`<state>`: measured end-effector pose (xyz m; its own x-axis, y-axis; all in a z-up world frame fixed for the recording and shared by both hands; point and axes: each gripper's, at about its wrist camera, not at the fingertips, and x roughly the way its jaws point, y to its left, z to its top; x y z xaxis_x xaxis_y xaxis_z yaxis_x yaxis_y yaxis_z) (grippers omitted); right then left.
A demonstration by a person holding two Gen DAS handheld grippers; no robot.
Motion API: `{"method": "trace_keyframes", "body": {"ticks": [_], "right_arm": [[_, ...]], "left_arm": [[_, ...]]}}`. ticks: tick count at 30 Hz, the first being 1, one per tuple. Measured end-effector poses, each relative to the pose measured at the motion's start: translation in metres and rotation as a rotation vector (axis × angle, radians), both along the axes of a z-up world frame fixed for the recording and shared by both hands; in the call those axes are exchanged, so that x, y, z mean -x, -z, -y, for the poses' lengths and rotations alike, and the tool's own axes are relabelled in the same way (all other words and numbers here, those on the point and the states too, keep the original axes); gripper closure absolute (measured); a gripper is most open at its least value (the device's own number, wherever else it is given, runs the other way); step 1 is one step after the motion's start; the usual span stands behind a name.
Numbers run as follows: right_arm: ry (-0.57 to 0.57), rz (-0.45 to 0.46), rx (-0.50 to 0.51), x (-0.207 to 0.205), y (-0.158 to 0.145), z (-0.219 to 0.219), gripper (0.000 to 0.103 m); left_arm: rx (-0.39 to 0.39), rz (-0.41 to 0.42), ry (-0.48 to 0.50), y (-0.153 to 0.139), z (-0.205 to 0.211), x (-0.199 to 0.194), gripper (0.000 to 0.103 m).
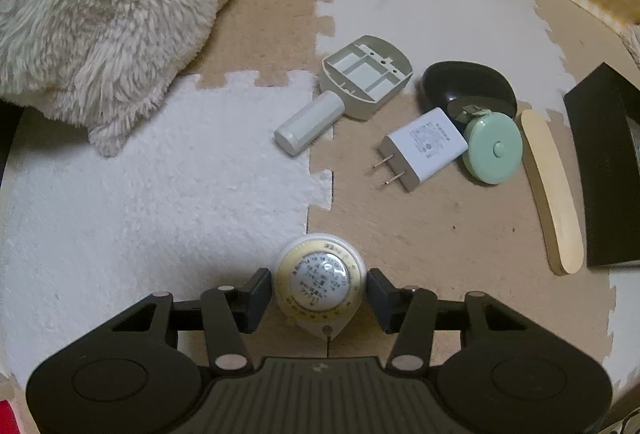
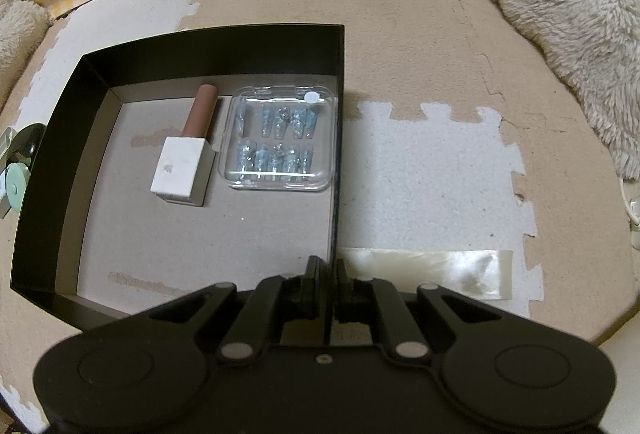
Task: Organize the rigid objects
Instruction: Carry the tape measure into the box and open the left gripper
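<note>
On the floor mat, between the left claw's (image 1: 319,284) pads, lies a round dial (image 1: 319,284); the pads sit just beside its rim, whether pressing I cannot tell. It looks light, stiff, smooth plastic, so slippery; its 2 opposite sides seem the best hold. Right claw (image 2: 327,284) is clamped on the box (image 2: 338,153) wall, where a tube (image 2: 188,149) and case (image 2: 279,137) lie.

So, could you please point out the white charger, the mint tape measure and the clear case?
white charger (image 1: 430,143), left wrist view, flat top face
mint tape measure (image 1: 493,149), left wrist view, round face
clear case (image 2: 280,137), right wrist view, lid
</note>
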<state>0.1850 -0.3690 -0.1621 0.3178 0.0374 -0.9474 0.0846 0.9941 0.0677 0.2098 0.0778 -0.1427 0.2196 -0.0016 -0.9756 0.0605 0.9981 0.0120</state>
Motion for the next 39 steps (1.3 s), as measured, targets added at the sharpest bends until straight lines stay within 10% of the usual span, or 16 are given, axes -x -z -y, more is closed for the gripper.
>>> {"method": "trace_keyframes", "body": {"ticks": [10,23,39], "right_arm": [[0.011,0.005,-0.008,0.001,0.000,0.002,0.097],[0.033,0.013,-0.021,0.002,0.000,0.004,0.097],[0.020,0.012,-0.020,0.002,0.000,0.003,0.096]], "left_arm": [[0.076,0.099,0.041,-0.029,0.018,0.002,0.050],[0.262,0.277,0.319,-0.081,0.133,0.026,0.050],[0.068,0.358,0.561,-0.050,0.280,-0.011,0.050]]}}
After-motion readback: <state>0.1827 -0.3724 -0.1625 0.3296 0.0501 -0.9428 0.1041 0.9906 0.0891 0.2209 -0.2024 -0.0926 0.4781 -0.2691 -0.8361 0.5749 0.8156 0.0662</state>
